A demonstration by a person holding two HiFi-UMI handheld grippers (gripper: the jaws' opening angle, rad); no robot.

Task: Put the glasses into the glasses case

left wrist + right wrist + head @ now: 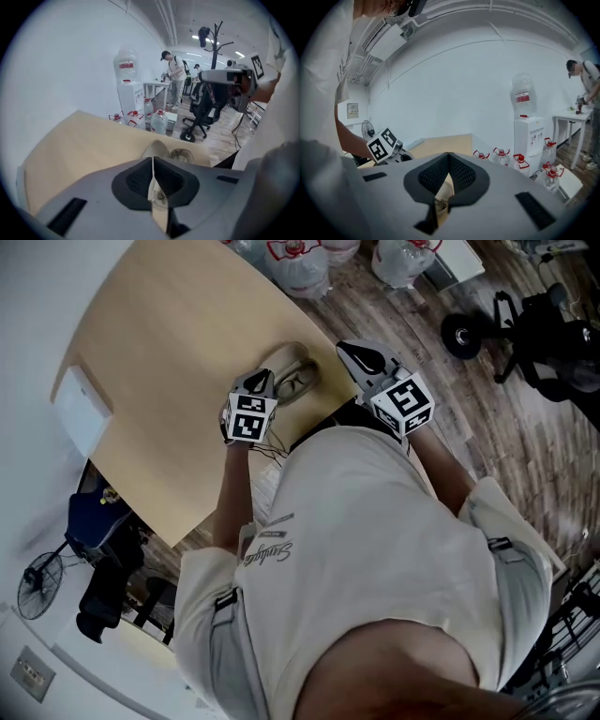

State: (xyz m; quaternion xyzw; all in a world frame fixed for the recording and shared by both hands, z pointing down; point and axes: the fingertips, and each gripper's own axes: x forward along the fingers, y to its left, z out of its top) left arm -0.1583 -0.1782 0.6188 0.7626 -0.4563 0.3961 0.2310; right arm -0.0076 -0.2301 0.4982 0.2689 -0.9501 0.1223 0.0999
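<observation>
An open beige glasses case (286,360) lies near the front edge of the wooden table (169,362), with the glasses (300,382) resting in it. My left gripper (261,381) sits at the case's left end, jaws shut with the tips meeting. In the left gripper view, the case (157,147) and glasses (180,153) show just beyond the left gripper (152,161). My right gripper (352,351) hovers to the right of the case over the table's edge, also shut and holding nothing. Through the gap below the right gripper's (449,157) tips, part of the case (444,186) shows.
A white box (82,409) lies at the table's left edge. Several water bottles (300,263) stand on the floor beyond the table, and an office chair (544,334) is at the right. A water dispenser (129,91) and a person (174,75) are farther off.
</observation>
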